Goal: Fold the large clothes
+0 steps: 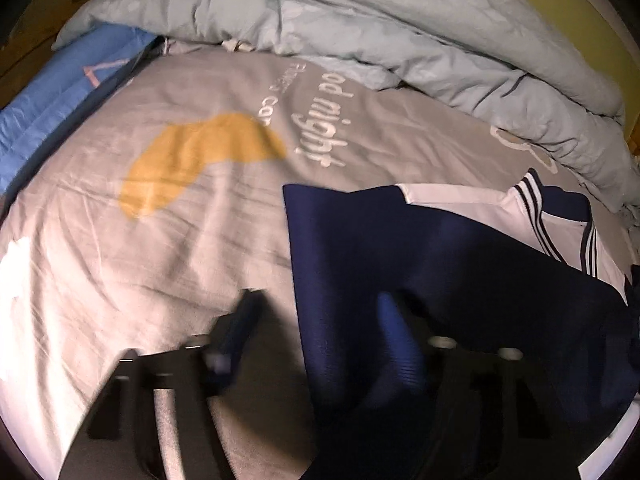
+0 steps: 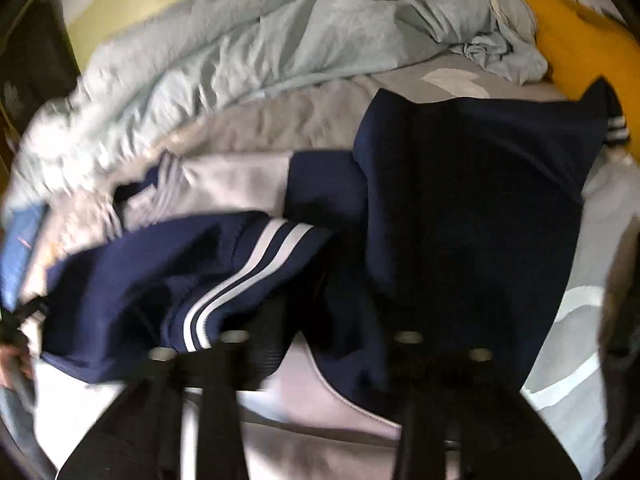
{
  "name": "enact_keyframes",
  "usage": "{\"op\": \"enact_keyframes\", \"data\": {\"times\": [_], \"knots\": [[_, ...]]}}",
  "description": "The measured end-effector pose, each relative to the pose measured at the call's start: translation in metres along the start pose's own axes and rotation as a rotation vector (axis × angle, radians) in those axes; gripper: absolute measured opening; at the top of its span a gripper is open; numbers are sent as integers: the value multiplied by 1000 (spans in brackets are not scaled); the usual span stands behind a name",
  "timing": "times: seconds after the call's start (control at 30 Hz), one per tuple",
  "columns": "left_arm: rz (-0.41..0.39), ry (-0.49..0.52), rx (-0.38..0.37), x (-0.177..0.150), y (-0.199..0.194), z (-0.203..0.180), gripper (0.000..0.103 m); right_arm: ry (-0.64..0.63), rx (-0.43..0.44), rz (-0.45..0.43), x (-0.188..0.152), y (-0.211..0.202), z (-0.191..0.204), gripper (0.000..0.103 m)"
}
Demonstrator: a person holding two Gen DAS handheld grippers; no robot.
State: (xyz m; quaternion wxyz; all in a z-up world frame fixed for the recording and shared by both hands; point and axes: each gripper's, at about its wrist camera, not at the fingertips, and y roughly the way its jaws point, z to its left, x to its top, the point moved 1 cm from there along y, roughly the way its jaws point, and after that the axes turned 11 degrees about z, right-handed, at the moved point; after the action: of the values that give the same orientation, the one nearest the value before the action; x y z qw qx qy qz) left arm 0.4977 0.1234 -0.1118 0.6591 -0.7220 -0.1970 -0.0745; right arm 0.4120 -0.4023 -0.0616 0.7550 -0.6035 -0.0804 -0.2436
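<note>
The navy-and-white jacket (image 1: 460,264) lies on the bed, spread over the grey printed sheet (image 1: 180,220), with the rumpled pale-blue duvet (image 1: 400,32) just beyond it. Taking the jacket as the landmark: the left gripper (image 1: 316,316) hangs at its near edge, one finger (image 1: 240,328) over bare sheet just outside the hem and the other finger (image 1: 394,328) over the navy cloth. Its fingers stand partly apart; the blur hides whether the pads touch the fabric, but nothing looks pinched.

The right gripper (image 2: 328,344) is above the jacket's middle, beside the striped sleeve (image 2: 248,272), which lies folded across the body. Its fingers are about half apart with dark cloth under and between them; I see no pinch there either.

Risks, as I judge them:
- The left fingers straddle the hem, so a close here could catch the sheet along with the jacket and drag the bedding up into the fold.
- The folded sleeve sits loose; a passing right finger could snag its cuff and undo it.
- The thick, slippery layers may slide apart if only the top one is taken.
- The duvet lies close behind, so a fold carried far could land on it and crease.
</note>
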Motion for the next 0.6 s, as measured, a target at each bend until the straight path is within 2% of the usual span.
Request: {"op": "enact_keyframes", "data": {"times": [0.03,0.07,0.1,0.13,0.3,0.43,0.5,0.6], "knots": [[2,10,-4,0,1,-2,34,5,13,-17,0,-5,-2,55],[-1,19,-7,-1,1,-3,28,4,17,-24,1,-8,1,56],[-7,24,-8,-1,0,-3,14,-1,17,-29,1,-11,2,57],[-16,23,-8,0,-2,-3,7,-3,18,-32,2,-12,2,60],[-97,-51,-58,2,-25,20,6,24,27,-79,5,-19,3,65],[-80,-87,-36,5,-17,34,5,4,46,-101,6,-22,9,69],[-60,-81,-19,4,-11,32,5,-27,49,-82,8,-18,16,72],[-64,-61,17,4,-9,27,5,-101,67,19,10,4,32,76]]}}
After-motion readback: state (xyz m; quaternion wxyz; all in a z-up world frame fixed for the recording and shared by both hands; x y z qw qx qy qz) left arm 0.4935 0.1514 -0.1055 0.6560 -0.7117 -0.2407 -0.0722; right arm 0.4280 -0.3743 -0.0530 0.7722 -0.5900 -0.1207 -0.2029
